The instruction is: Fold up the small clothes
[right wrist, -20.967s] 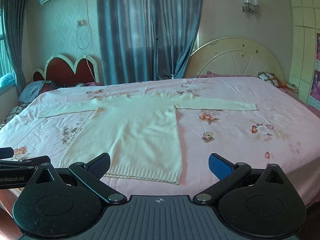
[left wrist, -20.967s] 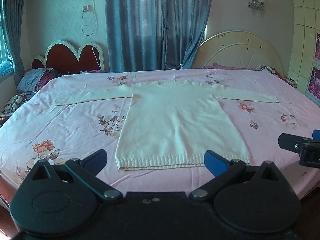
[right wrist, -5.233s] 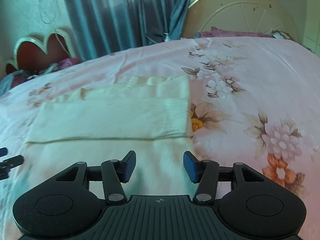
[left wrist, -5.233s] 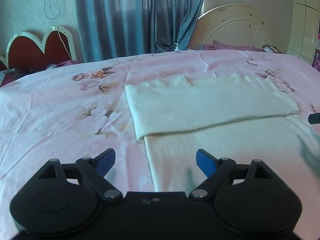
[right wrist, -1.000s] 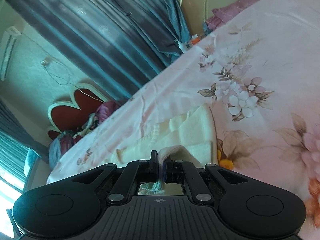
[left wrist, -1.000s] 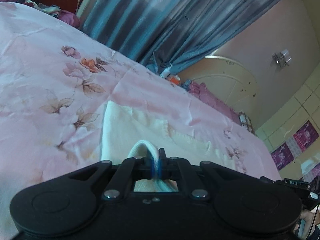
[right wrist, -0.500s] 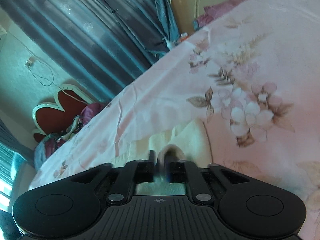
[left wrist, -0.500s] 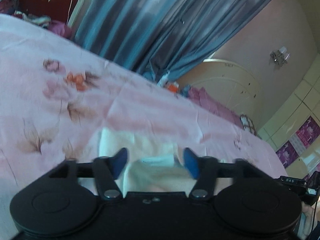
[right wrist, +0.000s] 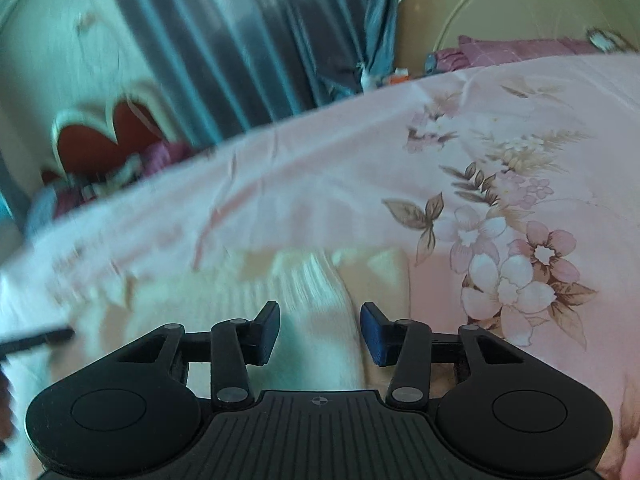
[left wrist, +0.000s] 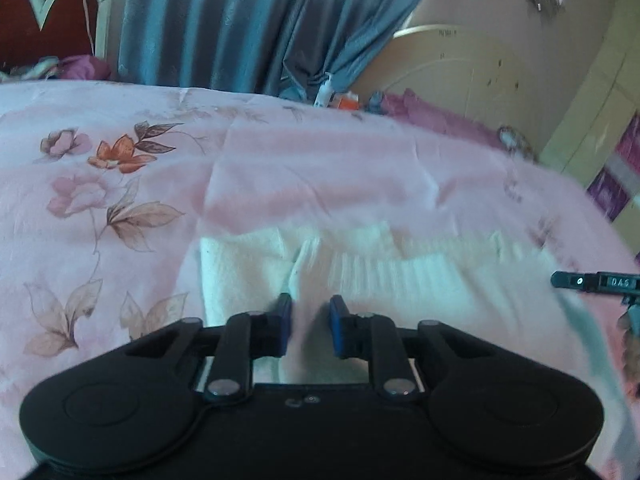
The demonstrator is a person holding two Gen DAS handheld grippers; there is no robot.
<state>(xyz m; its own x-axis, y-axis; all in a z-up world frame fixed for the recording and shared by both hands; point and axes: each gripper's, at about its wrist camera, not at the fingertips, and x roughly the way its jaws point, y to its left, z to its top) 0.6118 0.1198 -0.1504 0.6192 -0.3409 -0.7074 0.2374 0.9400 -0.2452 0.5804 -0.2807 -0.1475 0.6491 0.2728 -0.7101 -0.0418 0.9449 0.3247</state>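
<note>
A cream knit sweater (left wrist: 400,276) lies folded on the pink floral bed, its ribbed hem laid up over the top part. My left gripper (left wrist: 310,316) is open just above its left portion, with fabric showing between the blue pads but not pinched. The sweater also shows in the right wrist view (right wrist: 304,292). My right gripper (right wrist: 318,326) is open over its right portion, pads apart with cloth below them. The other gripper's tip (left wrist: 588,282) shows at the right edge of the left wrist view.
The pink floral bedspread (left wrist: 120,184) stretches all around the sweater. Blue curtains (left wrist: 240,20), a red heart-shaped headboard (right wrist: 108,136) and a cream round headboard (left wrist: 460,76) stand behind the bed. Small bottles (left wrist: 332,94) sit at the far bed edge.
Both grippers carried the sweater's hem forward over the top part, then opened and let it go. The left opened half a second ago; the right has just opened.
</note>
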